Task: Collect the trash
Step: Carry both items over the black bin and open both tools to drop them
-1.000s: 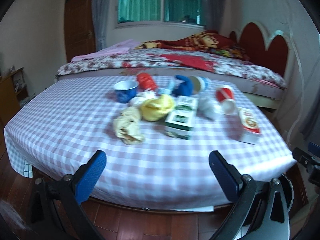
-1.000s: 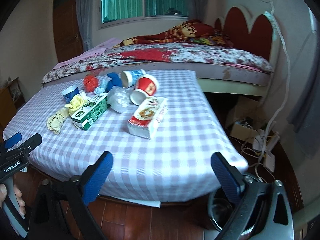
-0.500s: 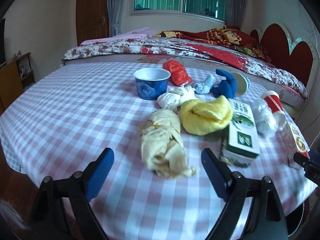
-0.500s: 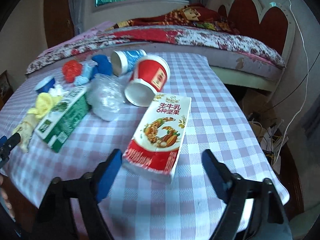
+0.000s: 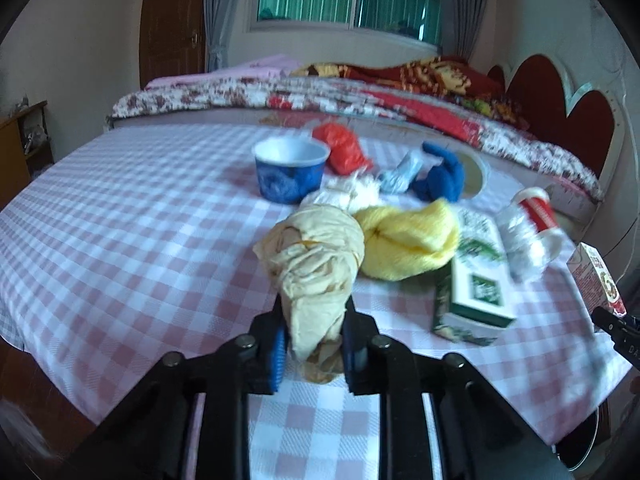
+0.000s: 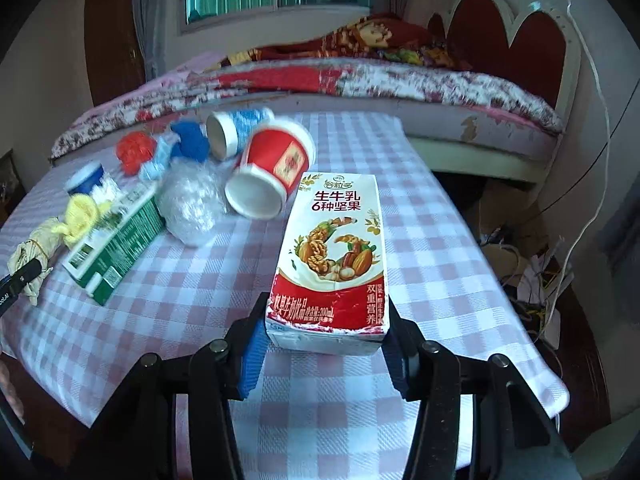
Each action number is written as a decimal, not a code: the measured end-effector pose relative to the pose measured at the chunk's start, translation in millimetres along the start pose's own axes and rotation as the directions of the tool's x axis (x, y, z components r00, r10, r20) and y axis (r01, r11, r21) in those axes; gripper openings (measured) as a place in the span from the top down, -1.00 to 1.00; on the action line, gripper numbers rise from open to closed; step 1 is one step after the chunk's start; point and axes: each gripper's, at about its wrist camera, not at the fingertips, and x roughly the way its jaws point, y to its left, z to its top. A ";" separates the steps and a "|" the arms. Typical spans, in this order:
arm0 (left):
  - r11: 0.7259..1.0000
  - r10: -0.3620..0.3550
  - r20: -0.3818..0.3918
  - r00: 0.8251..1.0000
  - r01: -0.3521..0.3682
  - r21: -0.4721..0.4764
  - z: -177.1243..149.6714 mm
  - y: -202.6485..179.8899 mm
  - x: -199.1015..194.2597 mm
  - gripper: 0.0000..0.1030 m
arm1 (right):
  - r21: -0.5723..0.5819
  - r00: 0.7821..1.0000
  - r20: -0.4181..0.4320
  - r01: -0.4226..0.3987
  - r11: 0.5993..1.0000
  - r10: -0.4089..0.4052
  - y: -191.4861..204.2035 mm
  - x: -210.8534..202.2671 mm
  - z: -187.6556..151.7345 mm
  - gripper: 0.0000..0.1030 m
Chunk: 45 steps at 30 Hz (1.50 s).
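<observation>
My left gripper [image 5: 315, 308] is shut on the near end of a crumpled beige bag [image 5: 316, 256] lying on the checked tablecloth [image 5: 120, 220]. A yellow wad [image 5: 408, 240] and a green-white carton [image 5: 476, 284] lie just right of the bag. In the right wrist view, a red-white milk carton [image 6: 332, 248] lies flat with its near end between my right gripper's [image 6: 328, 306] jaws. Those jaws are closing, and their blue pads [image 6: 252, 356] sit against the carton's two sides.
Further back lie a blue cup [image 5: 290, 174], a red bag [image 5: 342, 148], blue cloths [image 5: 440, 176], a tipped red cup [image 6: 272, 172] and a clear plastic wad [image 6: 192, 204]. A bed [image 6: 400, 80] stands behind. Cables and boxes [image 6: 520, 260] litter the floor to the right.
Both grippers moved in from the table's edge. The left jaws shut on the beige bag. The right jaws narrowed around the milk carton.
</observation>
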 end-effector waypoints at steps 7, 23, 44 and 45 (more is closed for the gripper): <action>0.998 -0.052 0.077 0.996 0.049 0.035 1.4 -32.3 -49.4 0.56 | 0.021 0.997 0.074 -0.009 1.000 0.007 -20.4 -43.9 -2.0 -0.02; 0.924 -0.326 0.045 0.944 0.309 0.226 -36.2 -165.8 -98.6 0.56 | 0.118 0.991 0.121 0.046 0.992 -0.061 -112.6 -119.1 -55.7 -0.02; 0.704 -0.547 -0.307 0.779 0.626 0.336 -157.6 -338.7 -107.3 0.56 | 0.134 0.988 -0.029 0.155 0.979 -0.153 -246.5 -145.8 -164.7 -0.03; 0.698 -0.546 -0.325 0.772 0.634 0.334 -161.5 -343.7 -103.3 0.56 | 0.135 0.988 -0.042 0.151 0.979 -0.146 -250.6 -142.8 -169.0 -0.03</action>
